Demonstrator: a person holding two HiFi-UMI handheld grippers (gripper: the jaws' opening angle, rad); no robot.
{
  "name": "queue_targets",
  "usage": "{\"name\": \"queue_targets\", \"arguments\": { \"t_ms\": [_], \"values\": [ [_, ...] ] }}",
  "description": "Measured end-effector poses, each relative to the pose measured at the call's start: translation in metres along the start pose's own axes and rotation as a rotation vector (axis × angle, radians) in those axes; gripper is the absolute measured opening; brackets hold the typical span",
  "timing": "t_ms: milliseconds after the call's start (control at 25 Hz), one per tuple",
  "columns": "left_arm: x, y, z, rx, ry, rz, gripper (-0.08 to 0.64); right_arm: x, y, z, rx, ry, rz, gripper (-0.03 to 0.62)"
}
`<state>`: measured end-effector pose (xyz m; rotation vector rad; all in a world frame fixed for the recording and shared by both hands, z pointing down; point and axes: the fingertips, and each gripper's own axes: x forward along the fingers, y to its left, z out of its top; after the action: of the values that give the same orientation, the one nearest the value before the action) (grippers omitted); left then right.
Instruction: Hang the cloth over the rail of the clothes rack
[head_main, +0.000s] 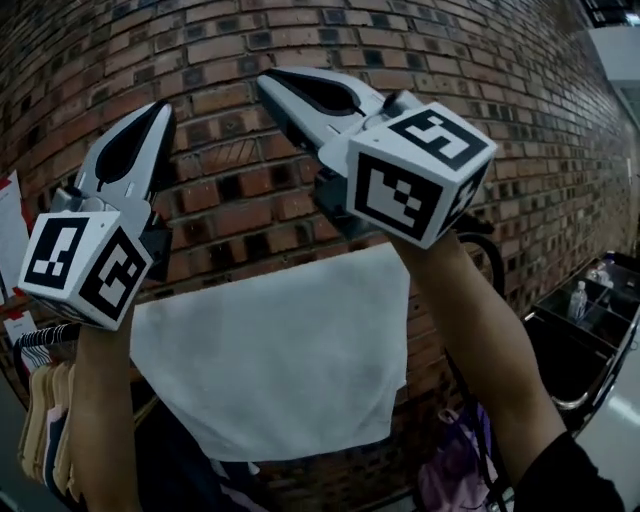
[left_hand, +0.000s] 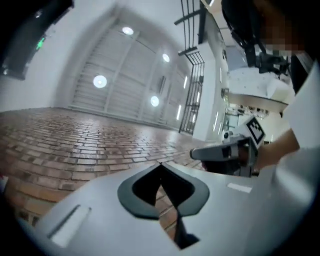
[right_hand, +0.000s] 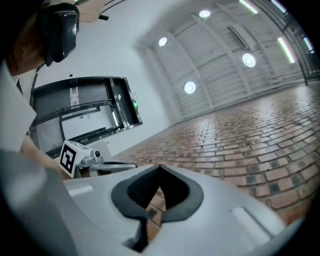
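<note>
- The left gripper (head_main: 160, 108) is pointing up at the red brick wall (head_main: 250, 200). Its own view shows the jaws pressed together, with only bricks visible through the gap behind the pads.
- The right gripper (head_main: 266, 82) is doing the same. Its tips are meeting, nothing is sitting between them, and it is angling up and to the left in the head view.
- The white rectangular cloth (head_main: 270, 350) is hanging flat in front of the wall, well below both claws and framed between the person's two raised forearms.
- The cloth's long top edge is running left to right and climbing slightly toward the right. It is presumably lying along the rail, though the cloth itself is hiding that stretch.
- A short length of the dark rail (head_main: 45, 337) is showing at the far left, carrying a row of pale clothes hangers (head_main: 45, 410).
- The right forearm is crossing just beside the cloth's upper right corner, and the left forearm is standing just beside its left edge. Neither arm looks clearly nearer.
- Both claws are aiming away from the cloth, so any further touch-up would call for tipping them back down toward that top edge.
- Judging by the drape, the hanging looks done.
</note>
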<state>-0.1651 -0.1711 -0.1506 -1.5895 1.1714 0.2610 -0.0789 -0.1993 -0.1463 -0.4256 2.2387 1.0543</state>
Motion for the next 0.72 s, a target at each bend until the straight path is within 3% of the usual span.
{"name": "queue_targets", "arguments": {
  "t_ms": [80, 200, 320, 440, 520, 600, 720],
  "values": [
    [-0.019, -0.036, 0.021, -0.037, -0.044, -0.023, 0.008, -0.018, 0.035, 0.017, 0.000, -0.053, -0.018, 0.003],
    [-0.064, -0.095, 0.012, -0.093, -0.053, -0.033, 0.008, -0.057, 0.088, -0.018, 0.032, -0.006, -0.055, 0.003],
    [-0.129, -0.163, -0.047, -0.245, 0.112, -0.008, 0.008, -0.122, 0.143, -0.091, 0.165, 0.145, -0.134, 0.004],
    [-0.198, -0.231, -0.122, -0.330, 0.306, 0.047, 0.008, -0.195, 0.194, -0.164, 0.286, 0.315, -0.216, 0.004],
    [-0.242, -0.267, -0.163, -0.453, 0.435, 0.104, 0.008, -0.240, 0.227, -0.204, 0.376, 0.429, -0.258, 0.005],
    [-0.274, -0.292, -0.182, -0.552, 0.513, 0.134, 0.008, -0.272, 0.252, -0.230, 0.458, 0.507, -0.284, 0.005],
    [-0.300, -0.315, -0.183, -0.603, 0.578, 0.132, 0.008, -0.299, 0.276, -0.241, 0.528, 0.566, -0.297, 0.005]
  ]
}}
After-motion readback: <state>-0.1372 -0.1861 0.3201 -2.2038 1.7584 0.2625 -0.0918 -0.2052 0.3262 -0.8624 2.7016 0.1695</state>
